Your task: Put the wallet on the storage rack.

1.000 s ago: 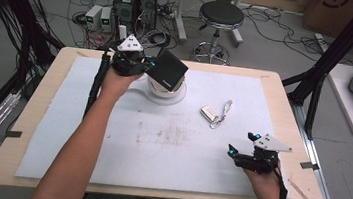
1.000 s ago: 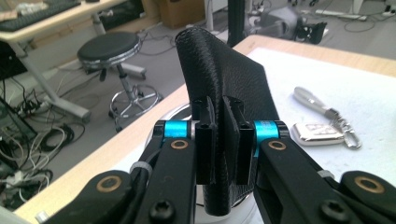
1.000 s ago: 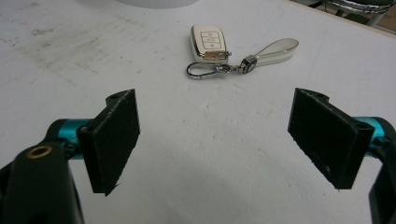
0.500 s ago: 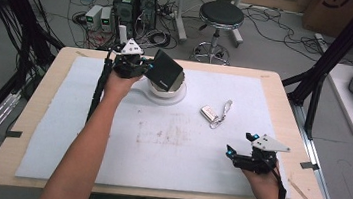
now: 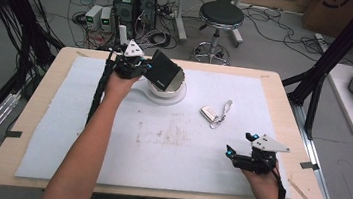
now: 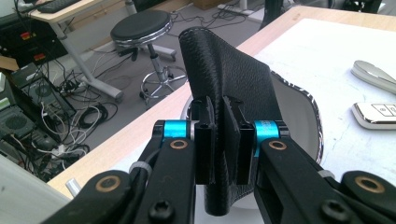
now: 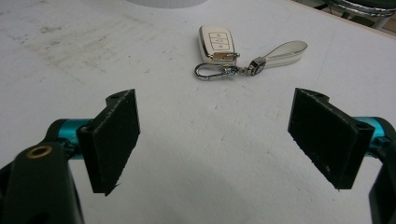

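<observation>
From the high view, a person's two forearms reach across a wooden table [image 5: 35,128] covered by a white mat [image 5: 107,162]; the left gripper [image 5: 144,68], at the far left, is clamped on a black pouch [image 5: 165,71] held tilted above a white dish [image 5: 175,92], while the right gripper [image 5: 241,144] sits near the right front edge with its jaws spread and nothing between them. A key fob [image 5: 209,113] with a strap [image 5: 226,106] lies on the mat between the two, well apart from both. A stool [image 5: 220,15] and tangled cables stand on the floor beyond the table. In the left gripper view, the left gripper [image 6: 223,140] pinches the lower edge of the grained black pouch [image 6: 224,70], which rises upright between the jaws over the dish [image 6: 308,107]; the key fob [image 6: 376,114] lies at right on the mat, the stool [image 6: 140,25] off the far edge. In the right gripper view, the right gripper [image 7: 215,135] hangs wide open over bare mat [image 7: 196,158], its two black pads well apart, with the key fob [image 7: 215,43], its clip and the pale strap [image 7: 280,50] lying farther off, ahead of the jaws.
</observation>
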Demonstrator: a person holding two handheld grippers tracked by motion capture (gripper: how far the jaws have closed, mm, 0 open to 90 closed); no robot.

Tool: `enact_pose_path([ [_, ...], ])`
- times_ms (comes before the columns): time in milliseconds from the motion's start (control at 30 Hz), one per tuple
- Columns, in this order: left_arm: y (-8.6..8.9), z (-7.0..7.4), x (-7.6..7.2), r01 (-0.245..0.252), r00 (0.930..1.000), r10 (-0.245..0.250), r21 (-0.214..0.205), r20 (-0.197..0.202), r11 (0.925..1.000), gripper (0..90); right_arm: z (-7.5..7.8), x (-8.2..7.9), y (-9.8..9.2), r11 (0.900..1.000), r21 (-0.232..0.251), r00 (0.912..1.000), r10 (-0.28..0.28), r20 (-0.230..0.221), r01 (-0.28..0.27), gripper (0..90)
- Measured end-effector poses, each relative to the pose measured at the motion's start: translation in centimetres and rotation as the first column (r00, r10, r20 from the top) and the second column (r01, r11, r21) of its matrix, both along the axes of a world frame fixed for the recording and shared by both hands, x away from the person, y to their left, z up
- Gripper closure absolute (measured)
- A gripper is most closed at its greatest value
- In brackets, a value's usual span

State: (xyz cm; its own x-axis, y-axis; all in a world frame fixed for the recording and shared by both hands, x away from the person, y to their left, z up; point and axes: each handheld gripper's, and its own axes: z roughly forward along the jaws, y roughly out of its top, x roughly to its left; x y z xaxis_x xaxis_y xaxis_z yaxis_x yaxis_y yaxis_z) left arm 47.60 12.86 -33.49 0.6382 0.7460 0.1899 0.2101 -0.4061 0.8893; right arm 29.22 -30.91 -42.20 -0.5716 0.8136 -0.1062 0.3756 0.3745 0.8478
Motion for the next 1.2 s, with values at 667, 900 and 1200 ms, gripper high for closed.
enact_pose_path([
  [667, -1.5, -1.9, 0.4, -0.072, 0.9969, 0.072, -0.006, -0.033, 0.9974, 46.3, 0.1, -0.1, -0.1, 1.0, 0.007, 1.0, 0.004, 0.001, -0.004, 17.1],
  [900, 0.4, -1.7, -0.8, -0.066, 0.9969, 0.06, -0.118, -0.052, 0.9908, 28.1, 0.2, 0.0, 0.2, 0.9999, 0.003, 0.9999, 0.012, 0.006, -0.012, 17.1],
  [1200, 3.0, -1.8, -5.1, -0.027, 0.9973, 0.014, -0.177, -0.072, 0.9838, 22.8, 0.3, 0.2, 0.6, 0.9997, -0.003, 0.9996, 0.023, 0.015, -0.023, 17.1],
])
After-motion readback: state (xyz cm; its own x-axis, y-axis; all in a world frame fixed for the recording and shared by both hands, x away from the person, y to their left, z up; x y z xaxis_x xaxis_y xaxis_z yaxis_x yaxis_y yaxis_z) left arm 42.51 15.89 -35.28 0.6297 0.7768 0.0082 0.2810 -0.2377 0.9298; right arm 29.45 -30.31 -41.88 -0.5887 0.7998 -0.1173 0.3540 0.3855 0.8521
